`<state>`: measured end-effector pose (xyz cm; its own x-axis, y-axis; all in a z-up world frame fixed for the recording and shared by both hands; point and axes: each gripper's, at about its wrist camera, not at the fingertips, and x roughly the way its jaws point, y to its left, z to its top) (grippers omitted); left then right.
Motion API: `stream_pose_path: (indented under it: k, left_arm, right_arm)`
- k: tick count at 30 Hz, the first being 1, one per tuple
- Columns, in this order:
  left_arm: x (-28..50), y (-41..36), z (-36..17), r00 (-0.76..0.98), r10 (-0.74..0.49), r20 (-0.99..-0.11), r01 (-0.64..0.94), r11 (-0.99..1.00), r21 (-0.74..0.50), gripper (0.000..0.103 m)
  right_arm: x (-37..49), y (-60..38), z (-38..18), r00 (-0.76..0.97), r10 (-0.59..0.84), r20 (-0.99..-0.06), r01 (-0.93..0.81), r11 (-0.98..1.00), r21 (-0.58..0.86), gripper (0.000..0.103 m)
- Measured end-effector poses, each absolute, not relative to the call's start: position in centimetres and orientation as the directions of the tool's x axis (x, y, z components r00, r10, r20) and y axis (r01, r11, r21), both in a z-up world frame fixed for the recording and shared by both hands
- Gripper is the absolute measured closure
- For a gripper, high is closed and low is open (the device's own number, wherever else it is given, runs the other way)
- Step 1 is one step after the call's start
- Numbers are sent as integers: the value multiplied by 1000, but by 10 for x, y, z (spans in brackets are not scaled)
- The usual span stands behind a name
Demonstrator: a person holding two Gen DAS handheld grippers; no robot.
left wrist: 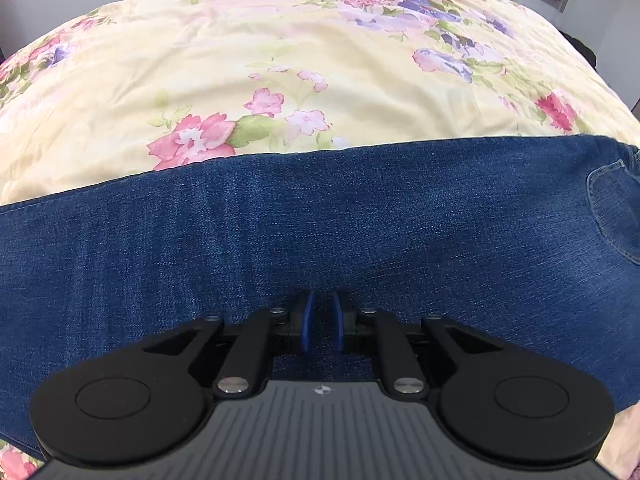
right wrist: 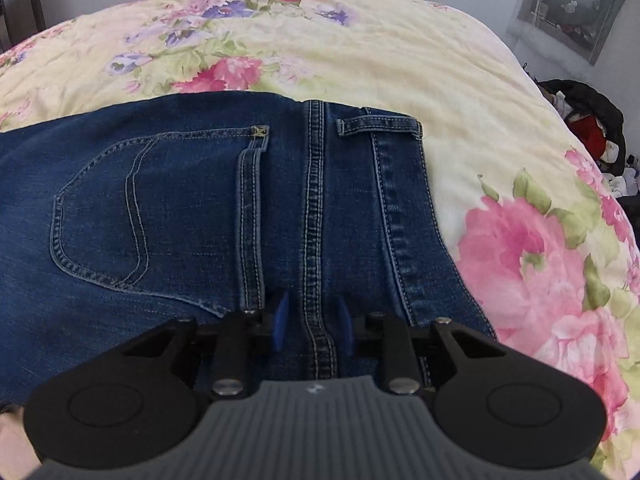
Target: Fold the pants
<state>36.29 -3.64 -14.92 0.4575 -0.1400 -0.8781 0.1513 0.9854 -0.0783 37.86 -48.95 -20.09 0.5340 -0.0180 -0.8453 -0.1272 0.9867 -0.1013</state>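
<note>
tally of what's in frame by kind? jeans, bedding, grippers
Jeans: 1
Floral bedspread: 1
Grippers: 2, the left gripper and the right gripper
Total: 4

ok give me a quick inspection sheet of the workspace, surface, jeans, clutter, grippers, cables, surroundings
surface: bed with a yellow floral cover, lightly wrinkled
job's things: blue jeans lying flat across the cover, back pocket and belt loop facing up, waistband at the right end
clutter: nothing seen on the bed besides the jeans
grippers: left gripper low over a plain stretch of leg, fingers a narrow gap apart, denim showing between them; right gripper straddles the stitched centre seam, fingers apart
cables: nothing seen
surroundings: pale wall, a framed picture on it, a dark pile of clothes beyond the bed's right edge
</note>
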Motion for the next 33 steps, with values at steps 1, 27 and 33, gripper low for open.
stream_pose_path:
  k: [1, 27, 33]
  left_arm:
    - [361, -33, -146, 456, -152, -877, 151, 984, -92, 76]
    - [209, 328, -114, 691, -91, -717, -524, 620, -584, 45]
    - [183, 388, -151, 771, -46, -635, -565, 412, -715, 45]
  right_arm:
    - [380, -486, -198, 526, -34, -850, -130, 984, -120, 82]
    - [391, -210, -117, 473, 140, -870, -590, 783, -195, 72]
    - [419, -144, -134, 452, 164, -877, -653, 730, -201, 72]
